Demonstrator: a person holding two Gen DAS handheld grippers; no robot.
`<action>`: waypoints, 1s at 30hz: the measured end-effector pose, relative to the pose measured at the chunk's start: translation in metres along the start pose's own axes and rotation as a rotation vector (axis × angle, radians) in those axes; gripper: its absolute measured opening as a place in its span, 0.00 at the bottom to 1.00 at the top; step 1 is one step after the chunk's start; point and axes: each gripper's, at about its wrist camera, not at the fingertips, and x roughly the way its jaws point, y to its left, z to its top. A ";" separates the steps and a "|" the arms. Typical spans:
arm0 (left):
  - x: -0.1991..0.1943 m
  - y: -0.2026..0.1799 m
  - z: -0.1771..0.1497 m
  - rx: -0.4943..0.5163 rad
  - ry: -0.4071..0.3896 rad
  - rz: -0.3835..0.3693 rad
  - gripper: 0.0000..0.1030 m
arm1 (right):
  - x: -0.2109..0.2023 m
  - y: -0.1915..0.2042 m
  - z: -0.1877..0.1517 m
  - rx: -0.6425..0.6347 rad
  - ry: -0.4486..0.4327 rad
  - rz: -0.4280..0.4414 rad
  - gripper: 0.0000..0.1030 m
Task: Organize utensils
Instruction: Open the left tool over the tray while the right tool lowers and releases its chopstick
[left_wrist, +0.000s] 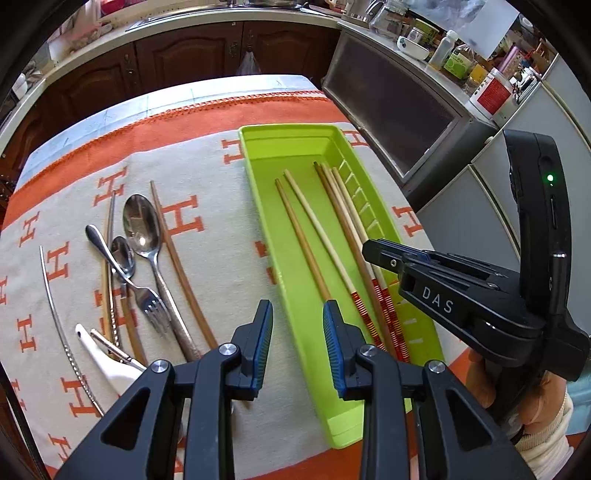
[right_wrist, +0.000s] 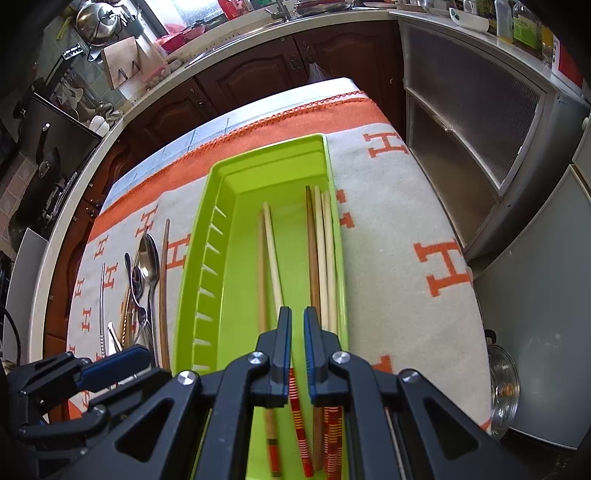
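Note:
A lime green tray (left_wrist: 266, 184) (right_wrist: 221, 221) lies on an orange-and-cream cloth and holds several wooden chopsticks (left_wrist: 314, 254) (right_wrist: 275, 258), some with red-striped ends. Left of the tray lie two spoons (left_wrist: 142, 229), a fork (left_wrist: 147, 299), loose chopsticks (left_wrist: 177, 266) and thin metal chopsticks (left_wrist: 55, 306); they also show in the right wrist view (right_wrist: 147, 273). My left gripper (left_wrist: 297, 317) is open and empty over the tray's near left rim. My right gripper (right_wrist: 296, 321) hovers above the tray, jaws a narrow gap apart with nothing between them; it also shows in the left wrist view (left_wrist: 384, 251).
A white object (left_wrist: 107, 358) lies at the near left on the cloth. A grey cabinet (left_wrist: 399, 110) stands right of the table, dark wooden cabinets (left_wrist: 184, 55) behind it. A steel pot lid (right_wrist: 504, 391) sits low at the right.

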 end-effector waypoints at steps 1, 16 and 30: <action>-0.002 0.002 -0.002 0.000 -0.003 0.008 0.27 | 0.001 0.000 -0.001 0.000 0.004 0.000 0.06; -0.031 0.031 -0.023 -0.047 -0.062 0.078 0.29 | -0.007 0.020 -0.026 -0.051 0.029 0.022 0.06; -0.060 0.084 -0.039 -0.136 -0.126 0.167 0.31 | -0.020 0.052 -0.033 -0.110 0.016 0.034 0.06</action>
